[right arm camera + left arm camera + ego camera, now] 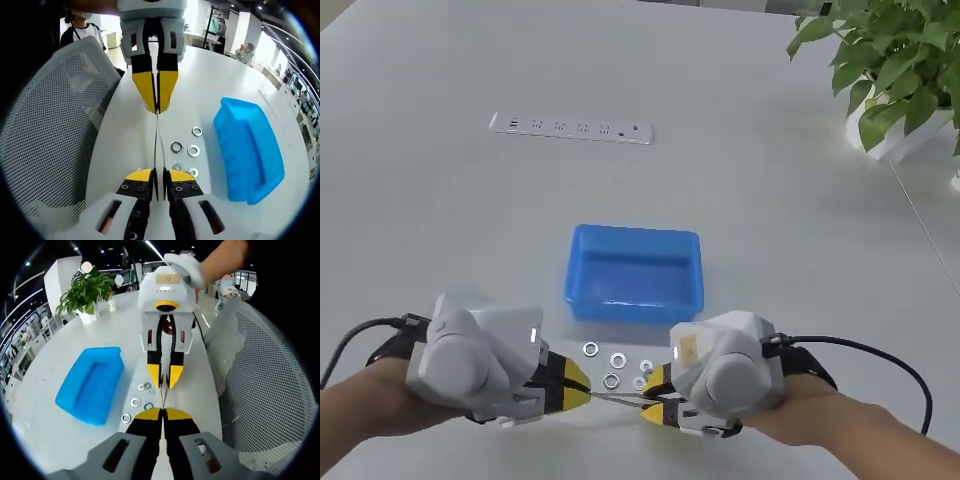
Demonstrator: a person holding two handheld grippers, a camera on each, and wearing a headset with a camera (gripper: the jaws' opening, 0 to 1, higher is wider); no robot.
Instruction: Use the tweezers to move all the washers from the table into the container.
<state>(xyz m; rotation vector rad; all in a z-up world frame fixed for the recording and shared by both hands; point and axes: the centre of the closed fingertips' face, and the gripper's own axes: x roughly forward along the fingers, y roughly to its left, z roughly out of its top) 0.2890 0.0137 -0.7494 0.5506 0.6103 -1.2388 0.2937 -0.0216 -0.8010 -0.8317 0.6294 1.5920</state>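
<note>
Thin metal tweezers (620,400) (163,397) (159,140) span the gap between my two grippers, held level just above the table. My left gripper (575,385) (162,414) (157,102) is shut on one end. Facing it, my right gripper (655,397) (160,175) (163,376) is shut on the other end. Several silver washers (618,360) (135,402) (176,147) lie loose on the white table just beyond the tweezers. The blue container (635,272) (92,382) (247,147) stands behind them and looks empty.
A white power strip (570,128) lies far back on the table (440,220). A potted plant (895,70) (87,290) stands at the back right, with a thin cable (920,225) running from it. A mesh chair (250,370) (55,115) is at the table's near edge.
</note>
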